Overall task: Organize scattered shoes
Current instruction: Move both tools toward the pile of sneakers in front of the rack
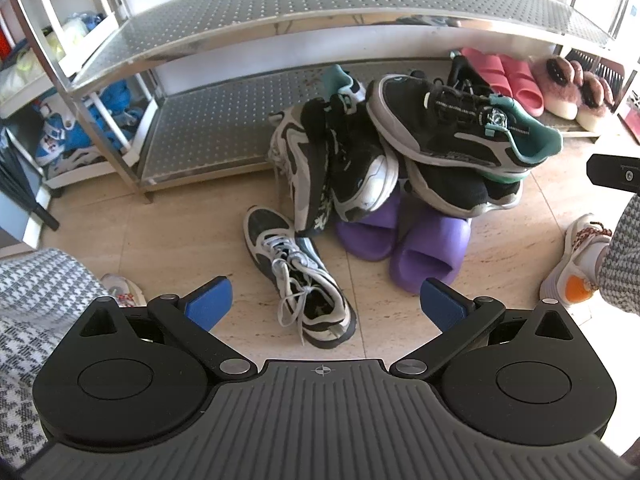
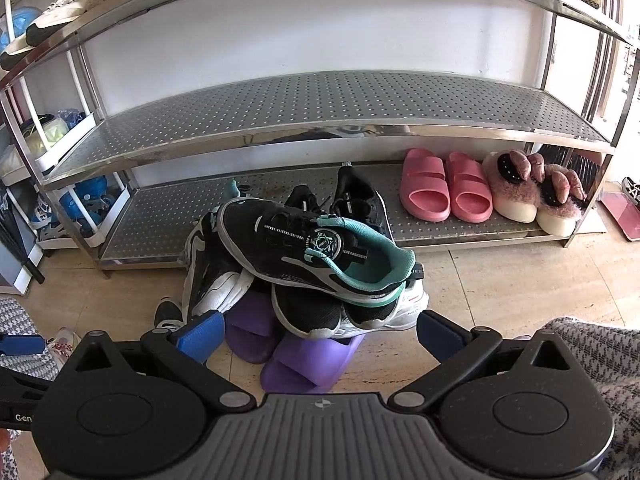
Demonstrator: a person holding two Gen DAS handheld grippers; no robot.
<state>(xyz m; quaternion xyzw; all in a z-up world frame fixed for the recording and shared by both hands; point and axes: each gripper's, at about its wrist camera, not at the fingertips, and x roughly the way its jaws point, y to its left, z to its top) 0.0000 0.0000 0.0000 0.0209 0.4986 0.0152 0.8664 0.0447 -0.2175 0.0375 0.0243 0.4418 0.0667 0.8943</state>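
A pile of shoes lies on the floor before a steel rack. On top sits a black sneaker with teal lining (image 1: 464,128) (image 2: 316,252). Under it are more black-and-white sneakers (image 1: 340,168) (image 2: 212,276) and two purple slides (image 1: 424,252) (image 2: 304,364). One white-and-black laced sneaker (image 1: 300,276) lies alone, nearest my left gripper (image 1: 324,304), which is open and holds nothing. My right gripper (image 2: 316,340) is open too, hovering just before the pile above the purple slides. A corner of the right gripper shows at the left wrist view's right edge (image 1: 612,172).
The rack's bottom shelf (image 2: 160,220) holds pink slides (image 2: 444,188) and furry pink slippers (image 2: 532,196) at the right. Its middle shelf (image 2: 320,104) is bare. A white cart (image 1: 80,132) with blue items stands left. The person's houndstooth-clad legs (image 1: 36,312) and sneaker (image 1: 576,268) flank the floor.
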